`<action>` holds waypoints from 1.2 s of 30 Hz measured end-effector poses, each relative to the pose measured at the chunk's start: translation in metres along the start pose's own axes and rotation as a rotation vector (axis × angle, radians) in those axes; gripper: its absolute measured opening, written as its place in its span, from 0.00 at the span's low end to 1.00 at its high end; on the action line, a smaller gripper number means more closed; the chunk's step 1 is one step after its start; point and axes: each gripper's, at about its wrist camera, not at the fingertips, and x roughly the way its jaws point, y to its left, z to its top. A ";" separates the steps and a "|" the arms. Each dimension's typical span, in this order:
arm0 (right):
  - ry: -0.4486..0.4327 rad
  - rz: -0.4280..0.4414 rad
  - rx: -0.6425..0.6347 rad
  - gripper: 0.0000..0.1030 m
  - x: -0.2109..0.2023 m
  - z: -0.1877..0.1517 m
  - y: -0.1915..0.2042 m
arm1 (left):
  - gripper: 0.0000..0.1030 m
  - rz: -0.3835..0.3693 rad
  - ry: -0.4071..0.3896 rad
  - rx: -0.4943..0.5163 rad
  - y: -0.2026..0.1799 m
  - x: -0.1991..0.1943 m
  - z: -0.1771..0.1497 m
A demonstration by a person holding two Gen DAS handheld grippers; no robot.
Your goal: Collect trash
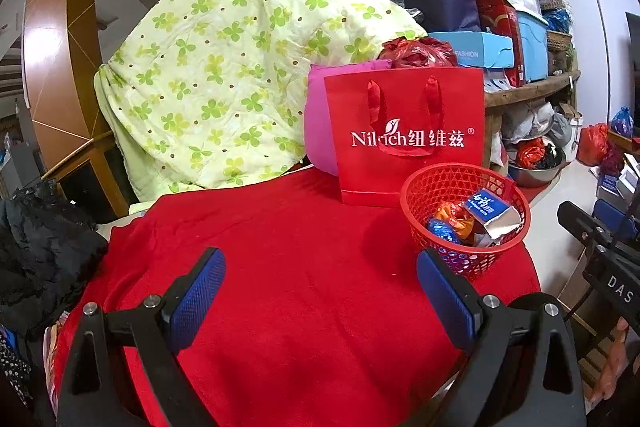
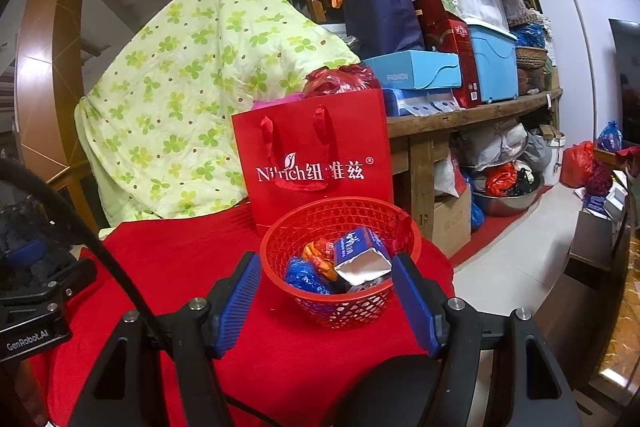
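A red mesh basket (image 1: 424, 195) (image 2: 288, 223) stands on a red cloth (image 1: 288, 267) (image 2: 172, 267) near its right edge. Inside lie a blue and silver foil packet (image 1: 494, 215) (image 2: 360, 255), an orange wrapper (image 1: 454, 217) (image 2: 318, 253) and a blue crumpled wrapper (image 1: 442, 231) (image 2: 302, 275). My left gripper (image 1: 320, 275) is open and empty over the bare cloth, left of the basket. My right gripper (image 2: 326, 285) is open and empty, its blue pads (image 2: 240, 299) on either side of the basket's near rim.
A red paper bag (image 1: 408, 135) (image 2: 316, 163) stands right behind the basket, with a pink cushion (image 1: 320, 123) beside it. A green clover quilt (image 1: 224, 67) (image 2: 192, 87) hangs behind. A cluttered wooden shelf (image 2: 472, 111) is at right. A black garment (image 1: 44, 247) lies at left.
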 end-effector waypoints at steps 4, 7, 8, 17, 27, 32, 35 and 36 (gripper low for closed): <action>0.008 -0.016 0.005 0.69 0.003 -0.001 -0.004 | 0.93 -0.021 0.008 0.020 -0.008 0.003 0.001; 0.014 -0.033 0.003 0.69 0.005 -0.002 -0.009 | 0.93 -0.037 0.021 0.025 -0.013 0.006 0.002; 0.018 -0.041 0.004 0.69 0.006 -0.002 -0.012 | 0.93 -0.041 0.023 0.028 -0.015 0.007 0.003; 0.029 -0.072 0.006 0.69 0.007 -0.001 -0.026 | 0.93 -0.093 0.044 0.064 -0.039 0.013 0.006; 0.030 -0.077 -0.006 0.69 0.005 0.001 -0.029 | 0.93 -0.110 0.057 0.085 -0.050 0.016 0.004; 0.028 -0.068 -0.028 0.69 0.005 0.004 -0.022 | 0.93 -0.117 0.055 0.087 -0.049 0.016 0.004; 0.023 -0.069 -0.047 0.69 0.006 0.005 -0.018 | 0.93 -0.118 0.056 0.088 -0.049 0.017 0.004; 0.023 -0.070 -0.051 0.69 0.007 0.006 -0.017 | 0.93 -0.120 0.056 0.089 -0.049 0.017 0.005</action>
